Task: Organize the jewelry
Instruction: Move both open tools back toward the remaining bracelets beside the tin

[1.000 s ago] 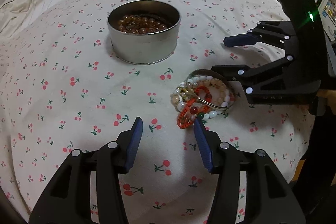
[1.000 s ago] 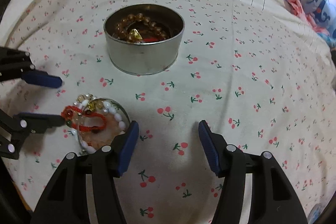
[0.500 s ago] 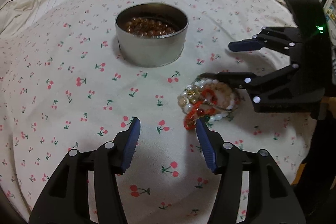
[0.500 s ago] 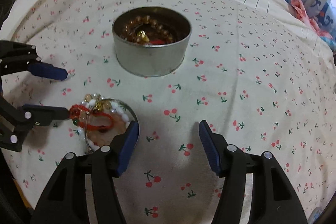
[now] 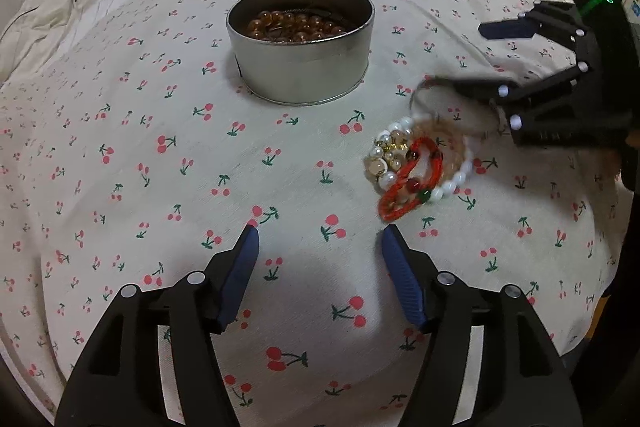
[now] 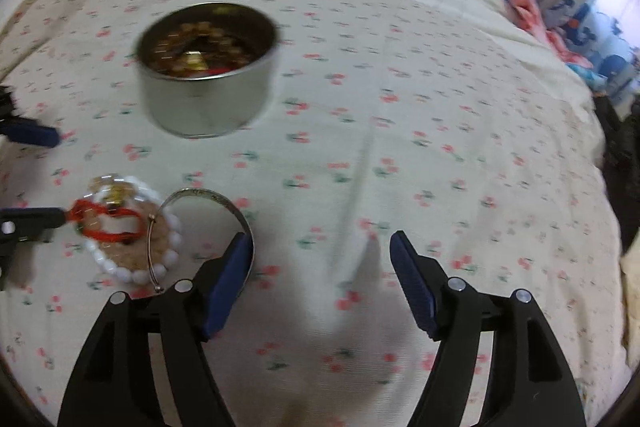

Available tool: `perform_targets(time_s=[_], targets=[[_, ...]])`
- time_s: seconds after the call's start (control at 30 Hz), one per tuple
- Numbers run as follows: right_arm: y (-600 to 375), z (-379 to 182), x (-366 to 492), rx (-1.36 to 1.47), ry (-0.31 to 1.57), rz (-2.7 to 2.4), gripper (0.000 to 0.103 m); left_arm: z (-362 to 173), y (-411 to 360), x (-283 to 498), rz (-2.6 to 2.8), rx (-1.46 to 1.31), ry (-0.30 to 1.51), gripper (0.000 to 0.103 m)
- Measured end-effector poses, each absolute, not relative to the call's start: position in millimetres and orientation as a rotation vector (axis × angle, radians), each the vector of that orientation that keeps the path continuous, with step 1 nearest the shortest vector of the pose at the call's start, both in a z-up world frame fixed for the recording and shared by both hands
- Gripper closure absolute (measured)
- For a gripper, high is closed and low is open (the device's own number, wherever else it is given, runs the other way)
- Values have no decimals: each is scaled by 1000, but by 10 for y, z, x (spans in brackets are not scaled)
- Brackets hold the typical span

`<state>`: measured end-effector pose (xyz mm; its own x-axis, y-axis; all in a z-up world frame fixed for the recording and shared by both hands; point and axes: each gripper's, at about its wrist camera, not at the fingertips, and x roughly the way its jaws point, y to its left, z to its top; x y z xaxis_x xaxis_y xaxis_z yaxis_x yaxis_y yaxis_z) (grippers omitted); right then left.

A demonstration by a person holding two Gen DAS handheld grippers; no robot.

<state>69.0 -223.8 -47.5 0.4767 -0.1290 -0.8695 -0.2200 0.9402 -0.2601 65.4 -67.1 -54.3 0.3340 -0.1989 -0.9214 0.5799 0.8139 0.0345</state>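
Both sets of jaws are opening over the cherry-print bedspread (image 5: 120,131), the left gripper (image 5: 318,251) with nothing between them and the right gripper (image 6: 320,259) with only cloth between them, though the metal bangle (image 6: 208,195), earlier lying around the bead pile, is now riding up against the outside of its left finger. The pile of bracelets (image 5: 416,171) is lying to the right of the round tin (image 5: 300,67), which is already holding amber beads. Judging by this, the bangle is being worked free of the pile for its own transfer to the tin.
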Motion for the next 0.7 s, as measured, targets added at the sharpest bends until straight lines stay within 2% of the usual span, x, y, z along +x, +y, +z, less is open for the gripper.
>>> perform_targets(time_s=[0.17, 0.3, 0.33, 0.47, 0.53, 0.57, 0.7], targets=[[-2293, -465, 691, -325, 1090, 79, 34, -364, -637, 628, -654, 273, 1086, 42], [-2269, -461, 679, -312, 1095, 104, 34, -462, -772, 634, -648, 299, 1085, 42], [-2262, -465, 677, -312, 1096, 104, 34, -494, -795, 633, -639, 300, 1088, 45], [-2261, -464, 681, -305, 1100, 107, 34, -533, -821, 671, -608, 311, 1085, 82], [-2251, -463, 675, -310, 1100, 109, 34, -524, -812, 667, -620, 296, 1091, 96], [-2246, -464, 669, -310, 1100, 109, 34, -523, -821, 667, -626, 298, 1091, 101], [-2240, -460, 655, -311, 1101, 111, 34, -449, -814, 598, -654, 323, 1063, 103]])
